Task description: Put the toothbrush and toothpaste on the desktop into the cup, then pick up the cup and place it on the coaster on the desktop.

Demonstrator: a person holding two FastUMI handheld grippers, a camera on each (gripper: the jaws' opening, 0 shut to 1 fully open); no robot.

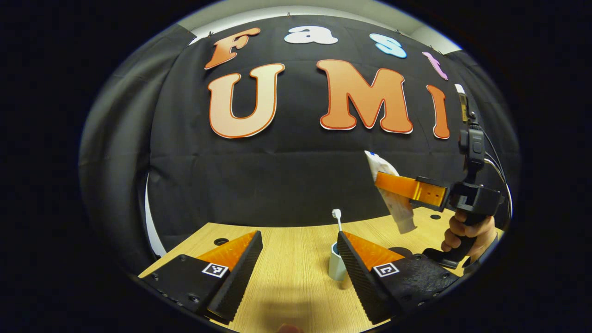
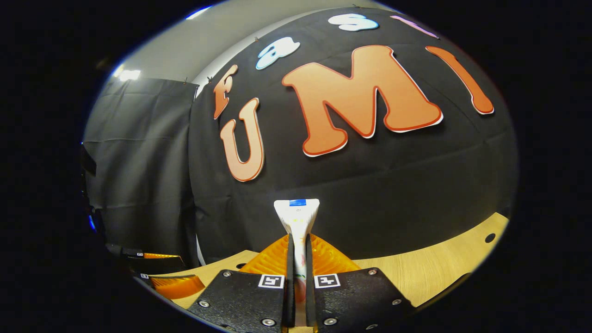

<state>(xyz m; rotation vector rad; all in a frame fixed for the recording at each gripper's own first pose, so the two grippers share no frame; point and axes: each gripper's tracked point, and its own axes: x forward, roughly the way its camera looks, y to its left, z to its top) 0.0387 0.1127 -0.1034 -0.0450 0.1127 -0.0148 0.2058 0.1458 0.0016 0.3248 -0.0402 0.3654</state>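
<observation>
A light wooden desktop [image 1: 286, 277] with round holes carries a pale cup [image 1: 336, 267].

**Room above the cup, crowding at its right**

The cup [image 1: 336, 266] is standing on the desk [image 1: 286, 273] with the toothbrush [image 1: 337, 219] sticking up out of it, partly taking up its mouth. The left gripper [image 1: 299, 273] is sitting with jaws wide, its right finger [image 1: 358, 273] just beside the cup. The right gripper [image 1: 386, 181] is holding the toothpaste [image 1: 391, 196] in the air, up and right of the cup; open air is lying between tube and rim. The near desk between the left fingers is lying bare.
</observation>
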